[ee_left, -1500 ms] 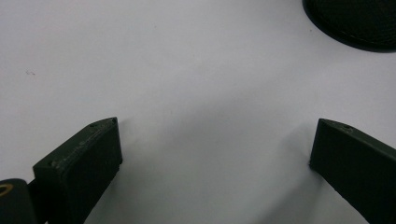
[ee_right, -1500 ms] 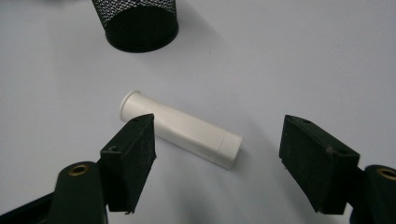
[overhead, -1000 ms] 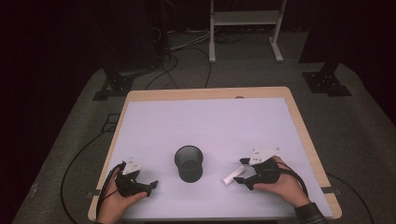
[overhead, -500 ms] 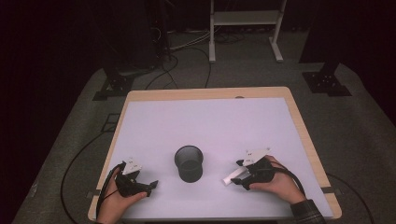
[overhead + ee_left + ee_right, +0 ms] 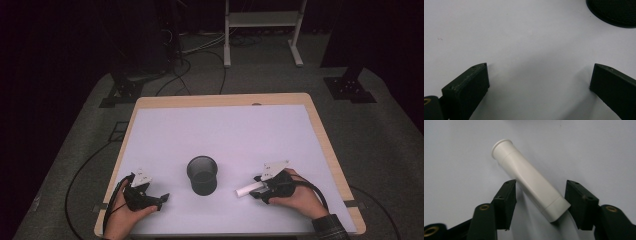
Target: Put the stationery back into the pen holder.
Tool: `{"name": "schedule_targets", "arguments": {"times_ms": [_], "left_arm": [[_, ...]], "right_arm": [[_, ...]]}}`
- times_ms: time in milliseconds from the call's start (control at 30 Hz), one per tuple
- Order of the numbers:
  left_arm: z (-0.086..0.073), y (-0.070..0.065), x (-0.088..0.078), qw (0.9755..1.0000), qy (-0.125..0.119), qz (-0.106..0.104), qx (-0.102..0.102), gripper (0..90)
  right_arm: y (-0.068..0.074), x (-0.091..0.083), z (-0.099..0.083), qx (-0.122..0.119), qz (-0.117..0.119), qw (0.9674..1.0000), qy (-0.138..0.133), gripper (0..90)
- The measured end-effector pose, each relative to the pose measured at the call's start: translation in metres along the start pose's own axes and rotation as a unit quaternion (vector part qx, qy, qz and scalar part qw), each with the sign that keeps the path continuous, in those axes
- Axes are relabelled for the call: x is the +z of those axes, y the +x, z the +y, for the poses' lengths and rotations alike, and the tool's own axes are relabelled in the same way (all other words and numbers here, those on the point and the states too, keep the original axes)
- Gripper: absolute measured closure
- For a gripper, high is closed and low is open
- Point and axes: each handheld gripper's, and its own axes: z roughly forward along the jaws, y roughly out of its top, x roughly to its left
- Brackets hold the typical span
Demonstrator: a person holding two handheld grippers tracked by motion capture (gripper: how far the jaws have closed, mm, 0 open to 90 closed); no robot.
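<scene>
Closing around a white plastic tube [image 5: 529, 178] lying on the white tabletop [image 5: 225, 130], right gripper [image 5: 257, 188] jaws straddle it, not yet pinching; its long axis runs skewed across the gap. Left gripper [image 5: 537, 82] spread, empty, farther away.

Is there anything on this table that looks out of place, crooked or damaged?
Nothing looks damaged or spilled. The white tube lies on its side on the table, slanted between the right gripper fingers, which have just been closing around it. The black mesh cup stands upright beside it.
</scene>
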Motion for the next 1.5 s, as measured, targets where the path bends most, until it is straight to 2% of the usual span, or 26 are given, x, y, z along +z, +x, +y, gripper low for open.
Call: {"name": "schedule_targets", "arguments": {"times_ms": [33,200,333,567,667,1100,1500], "left_arm": [[0.0,0.0,0.0,1.0,0.0,0.0,0.0,1.4],[0.0,0.0,0.0,1.0,0.0,0.0,0.0,1.4],[0.0,0.0,0.0,1.0,0.0,0.0,0.0,1.4],[0.0,0.0,0.0,1.0,0.0,0.0,0.0,1.4],[0.0,0.0,0.0,1.0,0.0,0.0,0.0,1.4],[0.0,0.0,0.0,1.0,0.001,-0.001,0.0,1.4],[0.0,0.0,0.0,1.0,0.001,-0.001,0.0,1.4]], "right_arm": [[0.001,0.0,-0.001,0.007,0.002,1.0,-0.002,43.4],[0.004,-0.002,-0.003,0.011,0.001,0.9999,-0.01,49.8],[0.006,-0.003,-0.008,0.014,0.002,0.9995,-0.027,54.7],[0.009,-0.004,-0.009,0.017,0.003,0.9995,-0.028,63.0],[0.01,-0.004,-0.009,0.02,0.002,0.9994,-0.027,69.5],[0.008,-0.008,-0.008,0.043,0.005,0.9988,-0.024,70.2],[0.005,-0.026,-0.006,0.064,0.009,0.9961,-0.06,70.3]]}}
